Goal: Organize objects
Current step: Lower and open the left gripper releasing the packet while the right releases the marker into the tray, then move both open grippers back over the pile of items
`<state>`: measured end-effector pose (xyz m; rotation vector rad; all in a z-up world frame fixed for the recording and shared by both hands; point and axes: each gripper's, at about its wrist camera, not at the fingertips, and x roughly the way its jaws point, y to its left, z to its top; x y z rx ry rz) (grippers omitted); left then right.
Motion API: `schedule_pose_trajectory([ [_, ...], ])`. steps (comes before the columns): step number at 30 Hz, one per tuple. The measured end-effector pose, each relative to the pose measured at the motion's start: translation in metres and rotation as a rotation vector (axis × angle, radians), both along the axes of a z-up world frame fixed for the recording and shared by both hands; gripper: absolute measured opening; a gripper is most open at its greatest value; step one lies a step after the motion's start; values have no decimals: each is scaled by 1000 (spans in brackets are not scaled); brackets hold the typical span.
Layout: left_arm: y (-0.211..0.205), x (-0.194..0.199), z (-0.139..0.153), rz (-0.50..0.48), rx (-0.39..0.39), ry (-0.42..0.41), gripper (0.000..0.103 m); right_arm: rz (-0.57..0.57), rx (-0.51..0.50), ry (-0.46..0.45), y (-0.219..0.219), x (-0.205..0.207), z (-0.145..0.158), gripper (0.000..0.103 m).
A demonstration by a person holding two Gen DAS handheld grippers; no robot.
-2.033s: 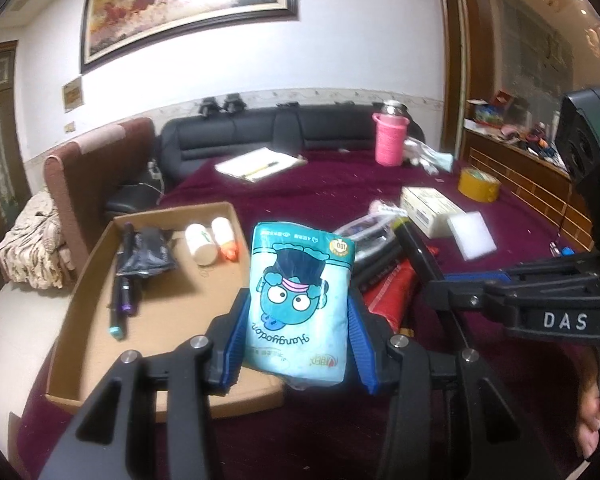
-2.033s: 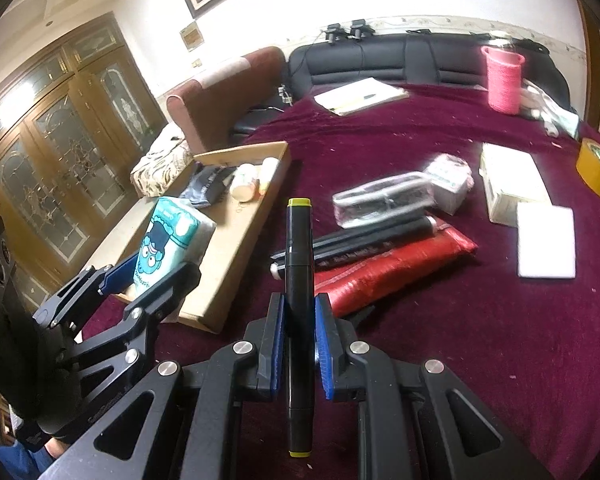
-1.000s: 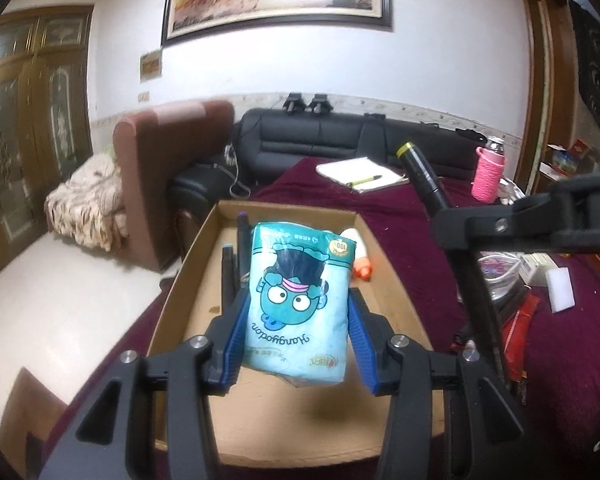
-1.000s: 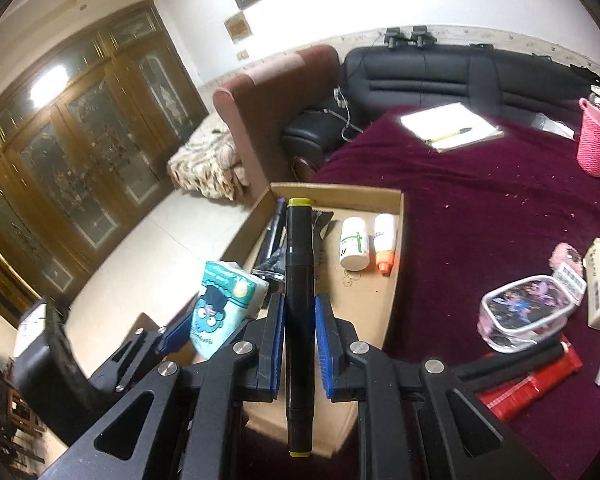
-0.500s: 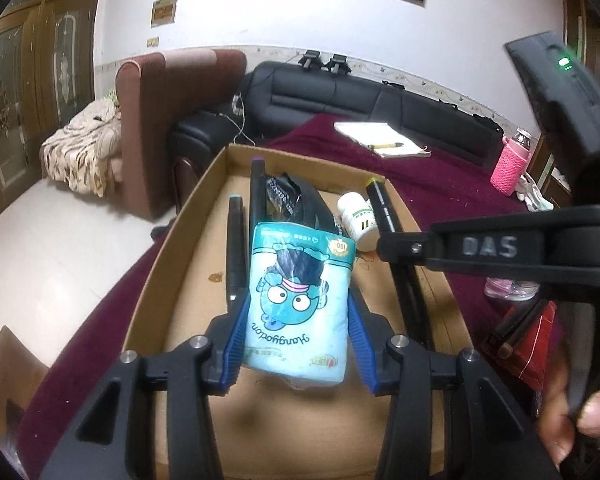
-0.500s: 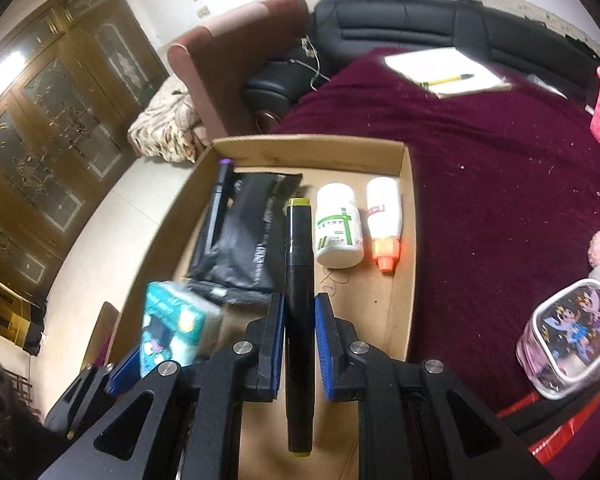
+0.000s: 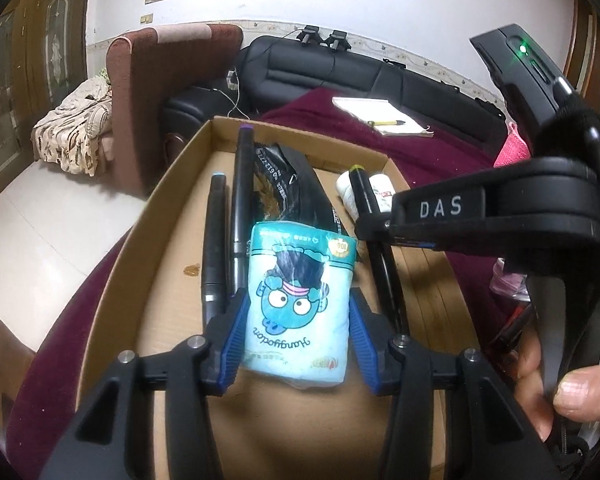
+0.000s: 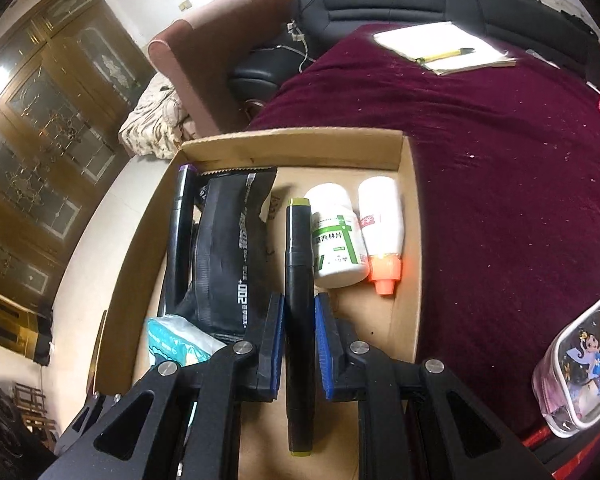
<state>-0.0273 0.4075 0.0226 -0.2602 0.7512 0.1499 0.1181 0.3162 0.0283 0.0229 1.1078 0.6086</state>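
- Cardboard fills both views: the shallow cardboard tray (image 8: 410, 248) sits on the maroon cloth (image 8: 520, 200) of the bench, and I have both tools over it.
- My left tool (image 7: 298, 330) has its blue pads on the sides of the tissue pack (image 7: 300, 308), a soft light-blue packet with a cartoon face. Its jaws have just eased apart a little, though the pack is between them and looks held — it sits above the tray floor, near the front.
- My right tool (image 8: 300, 344) is clamped tight on the black marker (image 8: 299, 300), which points along the tray between the black foil pouch (image 8: 228, 248) and the white pill bottle (image 8: 336, 240).
- Already lying in the tray: two dark pens (image 7: 226, 232) at the left wall, the pouch, the pill bottle and a white bottle with an orange cap (image 8: 382, 240).
- Risks as I judge them:
  - The pack is squashy; if the left jaws widen more it may slip out early and land on the pens rather than on bare cardboard.
  - Lowering the marker could nudge the pill bottle — it is round and may roll into the orange-capped one.
  - The two tools are close together, so they could knock as I set down.
  - A released marker may roll under the pouch.
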Motion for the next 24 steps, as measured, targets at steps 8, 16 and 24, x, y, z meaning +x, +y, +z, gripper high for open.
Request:
schedule_pose_trajectory([
  [8, -2, -1, -1, 8, -6, 17, 63, -1, 54, 1, -22, -10, 10, 18],
  [16, -12, -20, 8, 13, 15, -10, 65, -3, 160, -13, -68, -40, 27, 28],
  [24, -40, -40, 28, -21, 37, -66, 65, -76, 236, -41, -164, -68, 29, 32],
])
